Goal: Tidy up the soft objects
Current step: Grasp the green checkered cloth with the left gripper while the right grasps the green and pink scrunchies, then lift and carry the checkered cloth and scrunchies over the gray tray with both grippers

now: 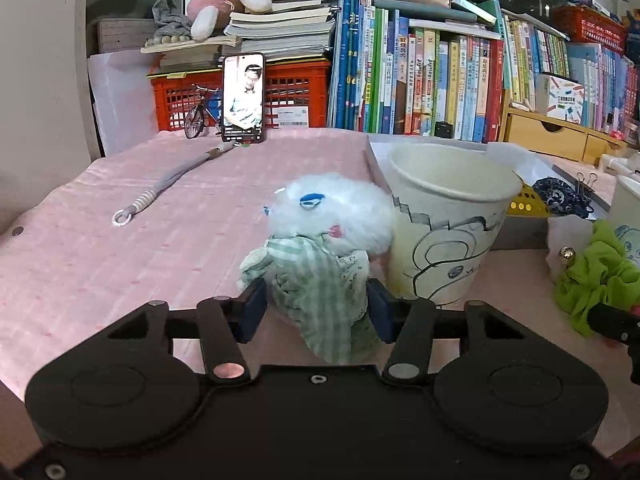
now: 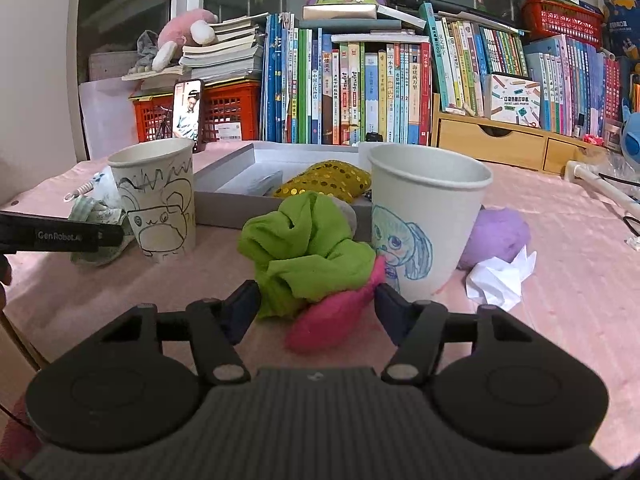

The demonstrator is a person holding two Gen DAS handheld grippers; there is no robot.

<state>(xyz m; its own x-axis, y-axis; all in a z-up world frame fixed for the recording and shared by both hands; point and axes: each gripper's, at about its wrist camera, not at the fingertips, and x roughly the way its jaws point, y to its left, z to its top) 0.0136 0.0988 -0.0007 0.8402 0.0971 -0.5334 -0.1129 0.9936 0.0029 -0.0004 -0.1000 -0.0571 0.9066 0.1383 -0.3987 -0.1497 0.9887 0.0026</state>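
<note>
A white fluffy plush doll [image 1: 332, 208] in a green striped dress lies on the pink cloth beside a paper cup [image 1: 444, 232] with a black drawing. My left gripper [image 1: 317, 306] is shut on the doll's dress, both blue pads against the fabric. In the right wrist view a green scrunchie [image 2: 304, 248] and a pink soft piece [image 2: 332, 316] sit bunched in front of a cup with a blue drawing [image 2: 424, 216]. My right gripper [image 2: 316, 304] is shut on them, one pad on the green cloth and the other on the pink piece.
A grey box tray [image 2: 224, 208] behind the cups holds a gold sequin pouch [image 2: 324, 180]. A purple soft ball [image 2: 496, 236] and crumpled white paper [image 2: 500, 280] lie right of the blue-drawn cup. A grey strap [image 1: 168, 184], a phone [image 1: 243, 98] and books [image 1: 420, 80] stand farther back.
</note>
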